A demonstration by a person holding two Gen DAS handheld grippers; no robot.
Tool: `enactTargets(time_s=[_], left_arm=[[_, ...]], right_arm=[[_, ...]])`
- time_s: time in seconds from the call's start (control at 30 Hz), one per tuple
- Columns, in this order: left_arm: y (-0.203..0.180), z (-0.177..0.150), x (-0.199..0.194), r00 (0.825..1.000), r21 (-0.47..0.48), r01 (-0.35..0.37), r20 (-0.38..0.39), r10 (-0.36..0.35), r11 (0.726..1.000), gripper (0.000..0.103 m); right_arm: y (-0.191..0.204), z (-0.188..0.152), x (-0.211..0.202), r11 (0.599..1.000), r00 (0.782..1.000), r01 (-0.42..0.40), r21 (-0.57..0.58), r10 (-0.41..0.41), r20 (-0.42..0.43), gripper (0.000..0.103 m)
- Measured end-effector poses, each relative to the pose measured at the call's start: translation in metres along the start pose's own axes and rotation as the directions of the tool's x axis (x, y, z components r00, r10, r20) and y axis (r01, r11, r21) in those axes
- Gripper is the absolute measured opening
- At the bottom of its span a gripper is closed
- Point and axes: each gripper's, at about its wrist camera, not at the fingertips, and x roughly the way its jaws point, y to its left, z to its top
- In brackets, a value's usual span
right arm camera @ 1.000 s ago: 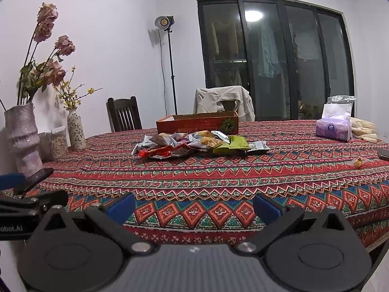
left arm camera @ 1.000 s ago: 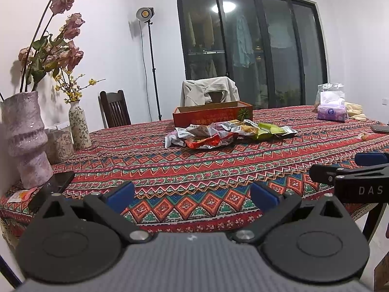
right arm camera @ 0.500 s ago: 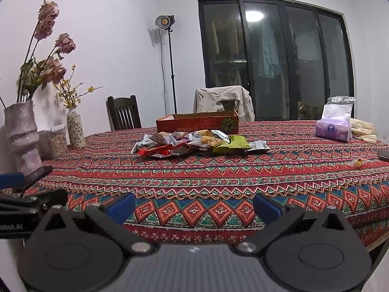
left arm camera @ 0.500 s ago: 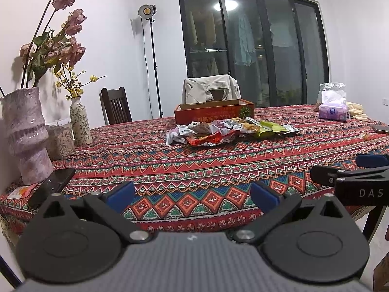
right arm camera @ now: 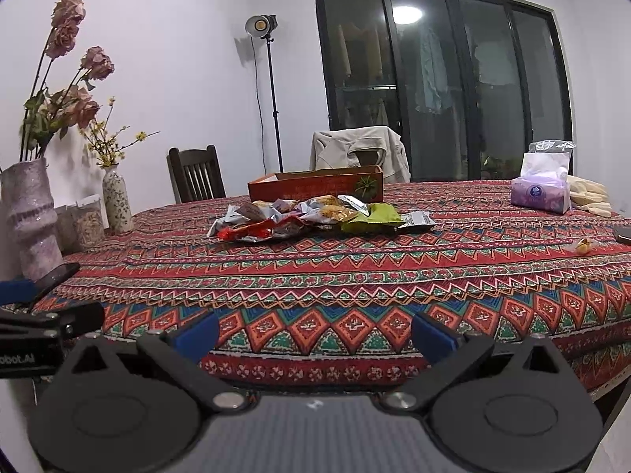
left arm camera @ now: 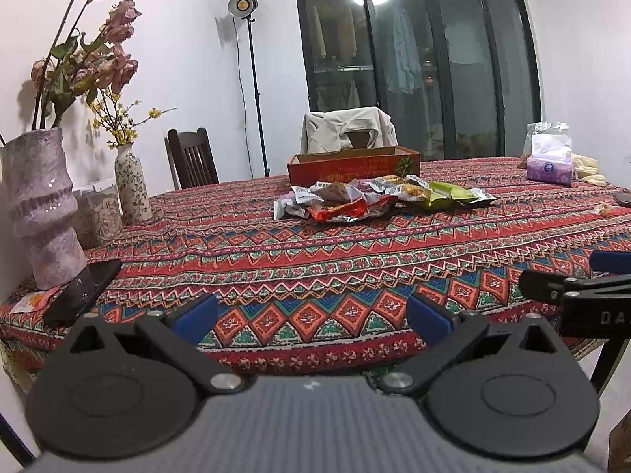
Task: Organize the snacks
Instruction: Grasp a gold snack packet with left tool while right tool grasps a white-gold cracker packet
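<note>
We are at the approach step, nothing picked yet. Left of the snack pile (left arm camera: pixel 378 197) stand the vases (left arm camera: pixel 39 205), well apart from it; a dark phone (left arm camera: pixel 84 291) lies at the table's near-left edge. Our left gripper (left arm camera: pixel 311 317) and right gripper (right arm camera: pixel 315 333) hang before the near edge, both spread wide and empty. The red box (left arm camera: pixel 351 167) sits just behind the pile. Next we should reach across bare tablecloth (right arm camera: pixel 355 276); right of the pile, the tissue pack (right arm camera: pixel 540 193) is well clear.
</note>
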Motion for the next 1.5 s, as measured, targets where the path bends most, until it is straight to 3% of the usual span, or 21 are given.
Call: enactTargets(time_s=[0.3, 0.6, 0.73, 0.87, 1.13, 1.23, 1.3, 1.4, 1.5], left_arm=[[-0.005, 0.007, 0.03, 0.999, 0.013, -0.006, -0.051, 0.006, 1.0, 0.103], [-0.007, 0.048, 0.088, 0.996, 0.013, 0.049, -0.081, -0.047, 0.999, 0.103], [-0.008, 0.072, 0.123, 0.997, 0.027, 0.031, -0.072, -0.029, 0.999, 0.103], [-0.007, 0.096, 0.155, 0.994, 0.04, 0.068, -0.086, -0.064, 0.997, 0.103], [-0.011, 0.133, 0.226, 0.99, 0.141, 0.106, -0.109, -0.091, 0.984, 0.103], [-0.008, 0.145, 0.265, 0.984, 0.164, 0.132, -0.139, -0.11, 0.978, 0.103], [-0.005, 0.149, 0.291, 0.977, 0.165, 0.158, -0.171, -0.129, 0.974, 0.103], [-0.001, 0.152, 0.33, 0.952, 0.148, 0.247, -0.224, -0.21, 0.958, 0.103], [0.001, 0.152, 0.36, 0.92, 0.132, 0.33, -0.265, -0.288, 0.935, 0.102]], right_arm=[[-0.016, 0.006, 0.012, 0.999, 0.999, 0.04, -0.02, -0.039, 0.025, 0.103], [-0.033, 0.029, 0.052, 0.996, 0.995, 0.07, -0.059, -0.066, 0.072, 0.103], [-0.043, 0.051, 0.08, 0.997, 0.997, 0.057, -0.046, -0.055, 0.056, 0.103], [-0.052, 0.071, 0.108, 0.998, 0.999, 0.041, -0.037, -0.04, 0.028, 0.103], [-0.068, 0.113, 0.177, 0.992, 0.995, -0.063, -0.11, 0.053, -0.089, 0.103], [-0.067, 0.132, 0.204, 0.977, 0.986, -0.129, -0.171, 0.109, -0.124, 0.1], [-0.063, 0.144, 0.223, 0.96, 0.98, -0.167, -0.223, 0.137, -0.145, 0.089], [-0.056, 0.158, 0.26, 0.925, 0.965, -0.233, -0.3, 0.182, -0.189, 0.087], [-0.056, 0.161, 0.298, 0.905, 0.941, -0.302, -0.3, 0.234, -0.245, 0.084]])
